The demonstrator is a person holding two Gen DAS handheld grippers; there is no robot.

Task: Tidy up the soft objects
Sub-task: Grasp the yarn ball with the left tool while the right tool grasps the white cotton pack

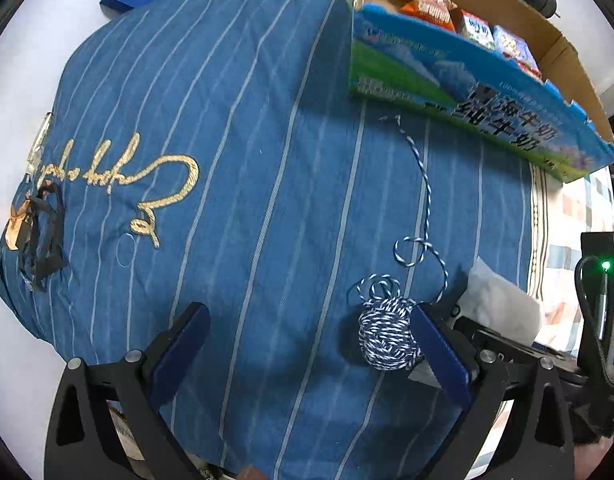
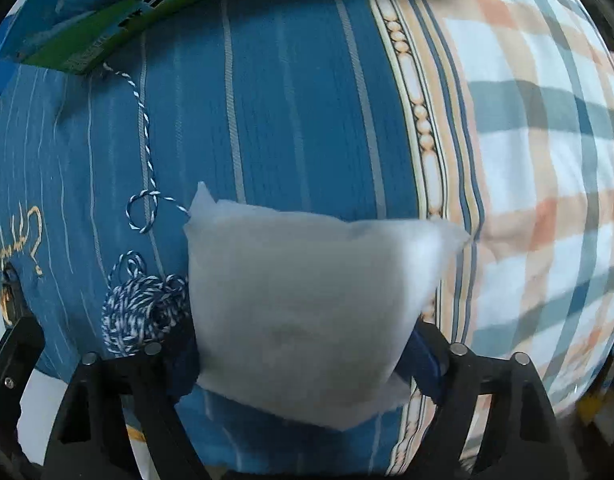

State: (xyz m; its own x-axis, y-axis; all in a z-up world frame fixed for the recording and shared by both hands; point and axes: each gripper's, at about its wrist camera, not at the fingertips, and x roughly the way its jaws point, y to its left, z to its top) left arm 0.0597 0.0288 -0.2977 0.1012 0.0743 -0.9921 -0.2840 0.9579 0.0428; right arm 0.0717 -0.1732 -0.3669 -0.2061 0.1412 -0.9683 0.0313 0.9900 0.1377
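Two grippers are at work over a blue striped cloth (image 1: pixel 267 160), and neither soft thing has reached the box yet.

Nearest in the right wrist view, the right gripper (image 2: pixel 303 356) has its jaws closed partway on a white wad (image 2: pixel 307 292) of fluffy batting, one finger at each flank; the wad bulges between them and looks held. Whether it is lifted or resting on the cloth I cannot tell. Touching the wad at its 9 o'clock lies the yarn ball (image 2: pixel 141 312), blue and white twist.

In the left wrist view, the left gripper (image 1: pixel 311 332) stands wide apart and grips nothing. The yarn ball (image 1: pixel 385 332) sits just inside its right finger (image 1: pixel 439 356), touching or nearly so, with the left finger well apart at 9 o'clock. From the ball a loose strand (image 1: pixel 425 184) runs toward 12 o'clock, loops once, and ends just short of the box.

Farther off, at 1 o'clock, stands a milk carton box (image 1: pixel 467 92) with its top open; snack packets (image 1: pixel 431 6) show inside. At 9 o'clock, far across the cloth, lies a black tangle (image 1: pixel 43 236), perhaps ribbon.

My judgement: the task is at an early stage. The wad is picked but not placed, the yarn is ungrasped with its strand trailing, and the black tangle is untouched.
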